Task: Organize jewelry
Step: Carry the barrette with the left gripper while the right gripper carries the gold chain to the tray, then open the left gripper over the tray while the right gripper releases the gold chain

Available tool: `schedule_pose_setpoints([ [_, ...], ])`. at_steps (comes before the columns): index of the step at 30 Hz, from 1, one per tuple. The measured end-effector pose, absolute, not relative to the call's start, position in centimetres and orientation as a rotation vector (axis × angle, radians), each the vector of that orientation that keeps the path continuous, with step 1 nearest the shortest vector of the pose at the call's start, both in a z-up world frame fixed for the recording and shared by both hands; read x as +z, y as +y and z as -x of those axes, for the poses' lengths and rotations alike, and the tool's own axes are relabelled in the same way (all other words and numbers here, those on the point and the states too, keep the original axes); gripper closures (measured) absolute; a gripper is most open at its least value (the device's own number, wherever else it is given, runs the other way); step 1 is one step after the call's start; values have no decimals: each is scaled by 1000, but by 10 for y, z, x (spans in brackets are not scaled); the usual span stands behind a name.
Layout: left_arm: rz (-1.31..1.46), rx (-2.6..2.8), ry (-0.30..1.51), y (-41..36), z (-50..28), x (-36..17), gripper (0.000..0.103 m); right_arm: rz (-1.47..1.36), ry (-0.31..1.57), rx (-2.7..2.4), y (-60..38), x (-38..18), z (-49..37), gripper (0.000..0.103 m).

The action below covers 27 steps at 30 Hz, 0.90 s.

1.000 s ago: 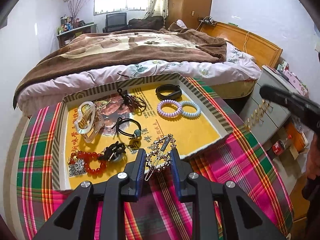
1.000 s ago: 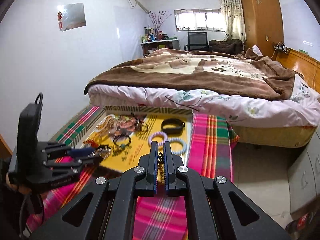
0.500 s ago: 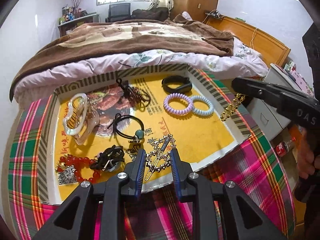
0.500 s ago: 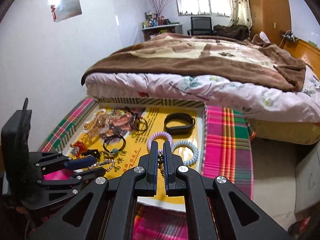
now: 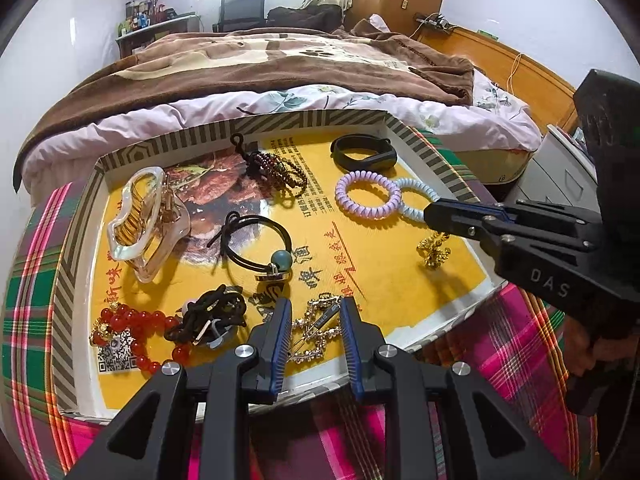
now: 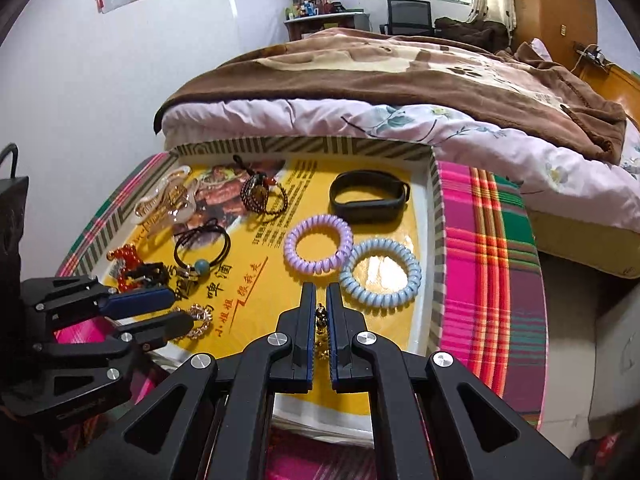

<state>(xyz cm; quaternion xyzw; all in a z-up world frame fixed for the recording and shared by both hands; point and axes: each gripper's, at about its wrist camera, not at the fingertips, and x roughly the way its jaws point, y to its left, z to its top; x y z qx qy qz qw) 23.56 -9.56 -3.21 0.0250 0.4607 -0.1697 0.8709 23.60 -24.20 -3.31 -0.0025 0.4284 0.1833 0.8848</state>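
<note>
Just inside tray rim (image 5: 448,172): gold chain (image 5: 433,251)

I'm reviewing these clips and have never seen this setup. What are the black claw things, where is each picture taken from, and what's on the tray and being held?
No robot here: a person holds a two-finger gripper in each hand, each with a fisheye camera looking along its fingers. The left view looks over the left gripper, whose fingers are shut on a rhinestone hair clip. The right view looks over the right gripper, shut on a gold chain that dangles onto the yellow-lined tray. The tray sits on a plaid cloth and holds purple and blue spiral hair ties, a black wristband, a clear claw clip, red beads and black hair elastics.
</note>
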Motion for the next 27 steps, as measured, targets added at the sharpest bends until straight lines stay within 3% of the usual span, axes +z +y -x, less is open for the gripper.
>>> schedule_pose_setpoints([
  [12,-55,-350,976,-97,-236,-33,75,30,904,356,-240,-38,-237,94],
  [14,-53,-348,976,-97,-236,-33,63,31,906,357,-239,-39,-236,91],
  [25,-52,-319,959,-92,-225,-25,41,15,874,340,-241,-29,-221,84],
  [26,-50,-311,953,-90,-223,-23,38,11,867,337,-242,-27,-217,82],
  [27,-48,-305,949,-89,-221,-21,36,10,863,335,-242,-26,-215,72],
])
